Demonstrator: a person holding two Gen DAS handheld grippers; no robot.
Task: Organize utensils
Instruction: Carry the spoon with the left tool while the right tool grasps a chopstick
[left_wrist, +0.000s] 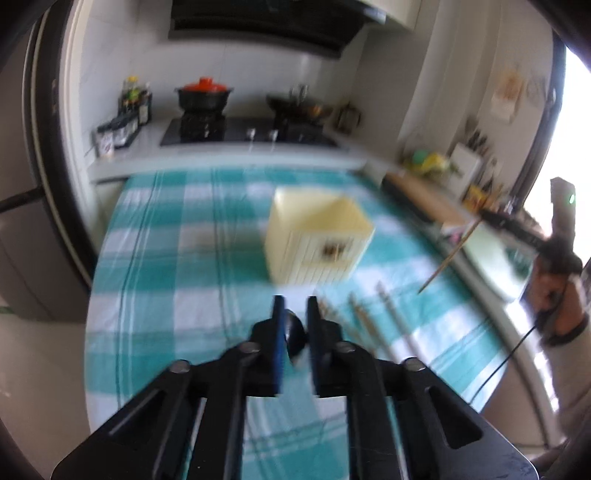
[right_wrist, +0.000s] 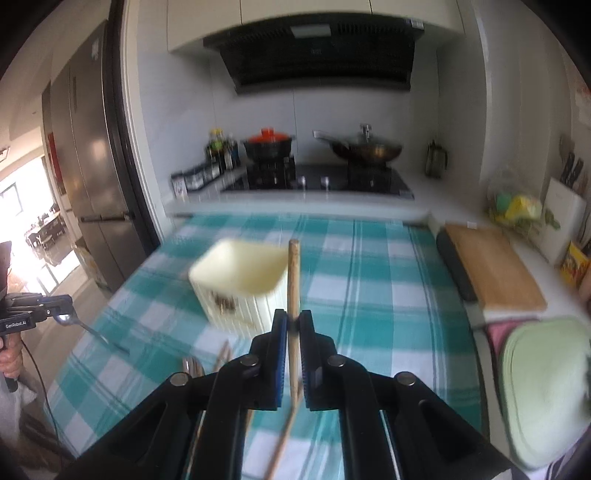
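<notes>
With our right gripper (right_wrist: 293, 325) clamping the thin wooden chopstick (right_wrist: 293, 280) and our left gripper (left_wrist: 295, 314) clamping a dark-handled metal spoon (right_wrist: 92, 332), we should lower both upright into the pale-yellow slatted square holder (left_wrist: 317, 236) at twelve o'clock.

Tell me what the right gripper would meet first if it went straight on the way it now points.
Probably the cream holder. The right gripper, shut on a chopstick, aims down and forward; the holder sits just ahead, slightly left of its line. Blur makes depth uncertain, so it could pass by and reach the tablecloth.

"GenRobot.AI" on left hand-held gripper (right_wrist: 64, 317) body (white lettering); hood label unreadable.
</notes>
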